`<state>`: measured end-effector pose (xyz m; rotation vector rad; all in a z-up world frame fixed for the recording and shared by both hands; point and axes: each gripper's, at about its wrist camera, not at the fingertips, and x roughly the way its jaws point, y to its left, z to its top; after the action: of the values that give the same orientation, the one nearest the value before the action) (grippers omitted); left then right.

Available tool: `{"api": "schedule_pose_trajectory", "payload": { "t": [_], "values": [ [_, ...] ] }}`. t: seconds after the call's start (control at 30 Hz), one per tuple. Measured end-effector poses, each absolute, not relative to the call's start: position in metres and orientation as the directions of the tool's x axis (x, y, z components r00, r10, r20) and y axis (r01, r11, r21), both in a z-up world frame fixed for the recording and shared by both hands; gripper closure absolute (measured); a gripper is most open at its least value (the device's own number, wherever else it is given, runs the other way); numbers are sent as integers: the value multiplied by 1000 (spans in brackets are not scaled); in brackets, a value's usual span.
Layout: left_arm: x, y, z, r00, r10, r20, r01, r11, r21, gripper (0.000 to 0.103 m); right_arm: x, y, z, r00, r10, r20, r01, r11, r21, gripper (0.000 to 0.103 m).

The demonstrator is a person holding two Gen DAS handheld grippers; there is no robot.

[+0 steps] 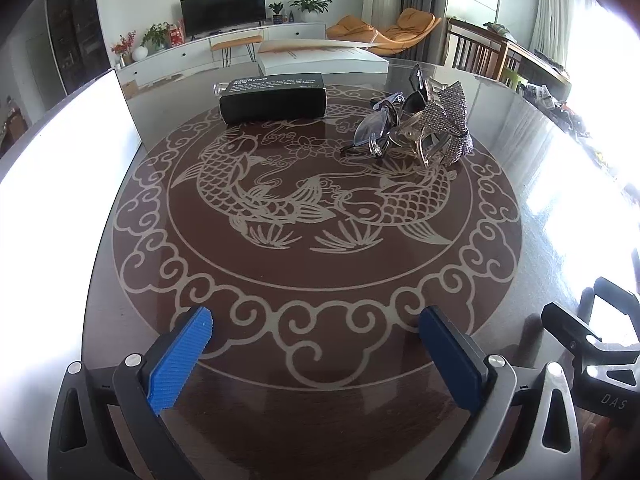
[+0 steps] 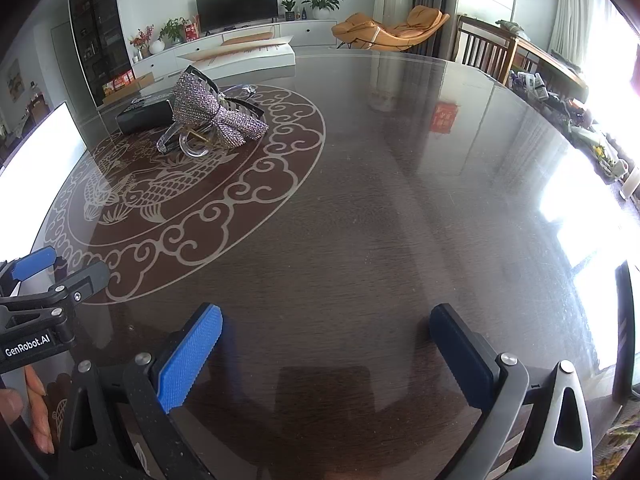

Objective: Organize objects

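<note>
The left hand-held gripper (image 1: 316, 344) hangs low over the near edge of the bench (image 1: 320, 420) with its blue pads spread wide and nothing between them. That looks like a ready stance, with the fingers pointing at the things ahead instead of at bare wood. The right hand-held gripper (image 2: 326, 344) sits just beside it, likewise spread and empty. It faces a bare stretch of bench, so I judge it is waiting while the left side has the better line.

Well ahead of the left hand-held gripper, across the carp medallion (image 1: 316, 204), the things to be organized lie in two spots. Ahead and to the right is a tangle: a rhinestone bow hair clip (image 1: 452, 120) leaning on clear-framed glasses (image 1: 374, 130), with dark sunglasses (image 1: 418, 88) propped behind them. They touch and overlap, which suggests they were dropped together, not arranged. Ahead and slightly left lies a black box (image 1: 274, 98), flat, label up, apart from the pile. It may be a case for the glasses, though I cannot confirm that. A clear cylindrical end (image 1: 219, 88) pokes out behind its left corner.

From the right hand-held gripper the pile lies far ahead to the left.
</note>
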<state>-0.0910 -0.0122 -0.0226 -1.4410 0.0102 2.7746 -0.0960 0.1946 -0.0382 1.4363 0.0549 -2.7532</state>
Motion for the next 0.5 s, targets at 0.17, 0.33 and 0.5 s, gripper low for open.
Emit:
{"api": "schedule_pose_trajectory", "payload": {
  "t": [0.17, 0.33, 0.5],
  "values": [
    [-91, -12, -23, -575, 10, -818, -17, -1000, -1, 0, -96, 195, -38, -572, -15, -820, 48, -999, -15, 0],
    [-91, -12, -23, -575, 10, -818, -16, -1000, -1, 0, -96, 195, -38, -572, -15, -820, 48, -999, -15, 0],
    [-92, -12, -23, -575, 11, -818, -16, -1000, -2, 0, -94, 195, -39, -574, -15, -818, 50, -999, -16, 0]
  ]
}}
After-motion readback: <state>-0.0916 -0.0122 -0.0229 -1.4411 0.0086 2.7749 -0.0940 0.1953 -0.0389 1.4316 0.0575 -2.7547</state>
